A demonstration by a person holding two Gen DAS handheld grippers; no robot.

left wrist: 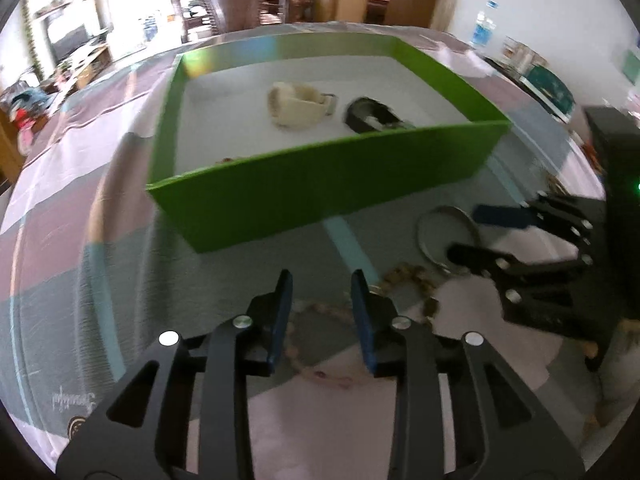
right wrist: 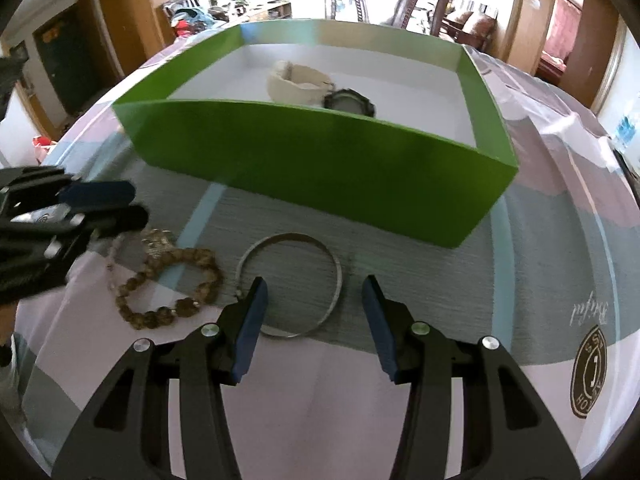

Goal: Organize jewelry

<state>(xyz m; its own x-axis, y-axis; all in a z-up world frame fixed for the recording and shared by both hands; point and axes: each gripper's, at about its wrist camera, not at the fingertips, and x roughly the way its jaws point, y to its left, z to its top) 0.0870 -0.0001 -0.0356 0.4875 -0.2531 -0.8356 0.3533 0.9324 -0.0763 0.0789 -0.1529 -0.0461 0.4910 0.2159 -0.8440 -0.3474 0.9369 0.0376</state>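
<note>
Left gripper jaws part-open, empty, over pale bead strand; right gripper jaws wider, empty, over silver bangle. Brown bead bracelet also unsorted mid-desk; cream watch and black watch already in green box.

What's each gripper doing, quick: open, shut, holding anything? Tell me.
Left gripper: open, holding nothing, beads below.
Right gripper: open, holding nothing, over the bangle.

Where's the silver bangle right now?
The silver bangle lies flat on the tablecloth in front of the green box, just ahead of the open right gripper, with the brown bead bracelet to its left.
</note>
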